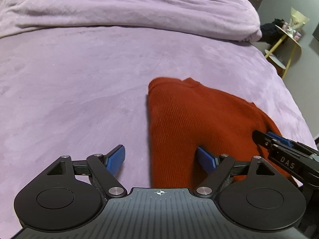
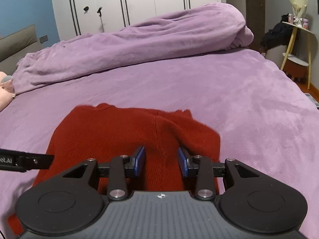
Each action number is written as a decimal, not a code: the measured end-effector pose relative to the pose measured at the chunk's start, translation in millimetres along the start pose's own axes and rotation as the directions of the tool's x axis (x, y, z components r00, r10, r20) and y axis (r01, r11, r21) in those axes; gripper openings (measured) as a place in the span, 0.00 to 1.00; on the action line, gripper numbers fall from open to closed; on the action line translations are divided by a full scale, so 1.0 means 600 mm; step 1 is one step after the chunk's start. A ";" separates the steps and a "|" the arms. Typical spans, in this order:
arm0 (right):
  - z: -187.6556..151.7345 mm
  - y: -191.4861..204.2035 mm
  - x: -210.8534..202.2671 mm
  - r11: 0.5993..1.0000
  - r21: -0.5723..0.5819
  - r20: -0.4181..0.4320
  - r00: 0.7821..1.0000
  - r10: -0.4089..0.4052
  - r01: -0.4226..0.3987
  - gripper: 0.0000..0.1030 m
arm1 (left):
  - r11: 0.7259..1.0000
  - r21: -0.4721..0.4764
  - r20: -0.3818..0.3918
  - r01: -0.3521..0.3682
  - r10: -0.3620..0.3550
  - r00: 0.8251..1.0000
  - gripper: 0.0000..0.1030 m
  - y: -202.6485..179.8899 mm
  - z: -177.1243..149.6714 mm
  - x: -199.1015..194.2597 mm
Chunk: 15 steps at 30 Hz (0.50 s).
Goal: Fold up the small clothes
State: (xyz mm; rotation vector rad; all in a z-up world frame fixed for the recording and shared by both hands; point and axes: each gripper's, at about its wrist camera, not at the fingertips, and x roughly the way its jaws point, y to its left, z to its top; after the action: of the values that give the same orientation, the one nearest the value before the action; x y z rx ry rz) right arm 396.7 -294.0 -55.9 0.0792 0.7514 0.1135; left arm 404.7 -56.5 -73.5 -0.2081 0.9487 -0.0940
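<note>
A rust-red knit garment (image 1: pixel 191 123) lies folded on the purple bed cover; it also shows in the right wrist view (image 2: pixel 111 133). My left gripper (image 1: pixel 161 159) is open and empty, low over the garment's left edge, its left pad over bare cover and its right pad over the knit. My right gripper (image 2: pixel 161 161) is open and empty, just above the garment's right half near a raised ridge in the fabric. The right gripper also shows in the left wrist view (image 1: pixel 279 145) at the garment's right edge. The left gripper's tip (image 2: pixel 30 161) shows at the garment's left edge.
A bunched purple duvet (image 2: pixel 139 41) lies across the far side of the bed (image 1: pixel 79 79). A yellow-legged side table (image 2: pixel 297 45) with small items stands off the bed's far right corner. White wardrobe doors (image 2: pixel 139 2) are behind.
</note>
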 end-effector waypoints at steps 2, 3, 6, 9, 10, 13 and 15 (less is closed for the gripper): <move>0.008 -0.003 0.015 1.000 0.007 -0.018 1.000 -0.008 0.008 0.35 | 1.000 -0.006 0.006 -0.010 0.010 1.000 0.92 0.001 0.003 0.014; 0.010 -0.004 0.022 1.000 0.008 -0.021 1.000 -0.011 0.012 0.35 | 1.000 -0.006 0.007 -0.015 0.015 1.000 0.94 0.001 0.002 0.020; 0.012 -0.011 0.032 1.000 0.012 -0.021 1.000 -0.006 0.006 0.37 | 0.999 -0.046 -0.002 0.022 -0.022 1.000 0.97 0.020 0.000 0.023; 0.014 -0.038 0.000 0.994 0.090 -0.020 0.997 0.070 -0.068 0.49 | 0.981 -0.134 -0.039 0.140 -0.146 0.988 0.91 0.065 -0.006 0.006; 0.010 -0.055 -0.014 0.987 0.126 -0.014 0.995 0.097 -0.094 0.61 | 0.967 -0.169 -0.049 0.192 -0.203 0.978 0.89 0.084 -0.010 0.001; -0.012 -0.115 -0.051 0.958 0.237 -0.023 0.985 0.171 -0.160 0.86 | 0.897 -0.256 -0.056 0.361 -0.387 0.921 0.88 0.136 -0.030 -0.002; -0.033 -0.152 -0.054 0.936 0.296 -0.076 0.972 0.221 -0.190 0.86 | 0.876 -0.265 -0.050 0.404 -0.430 0.901 0.88 0.148 -0.040 0.004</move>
State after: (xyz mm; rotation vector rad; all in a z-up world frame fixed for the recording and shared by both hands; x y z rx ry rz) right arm 366.1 -388.3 -58.6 0.4326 0.8634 0.2094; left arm 385.6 26.3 -108.3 -0.6480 1.0099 -0.3905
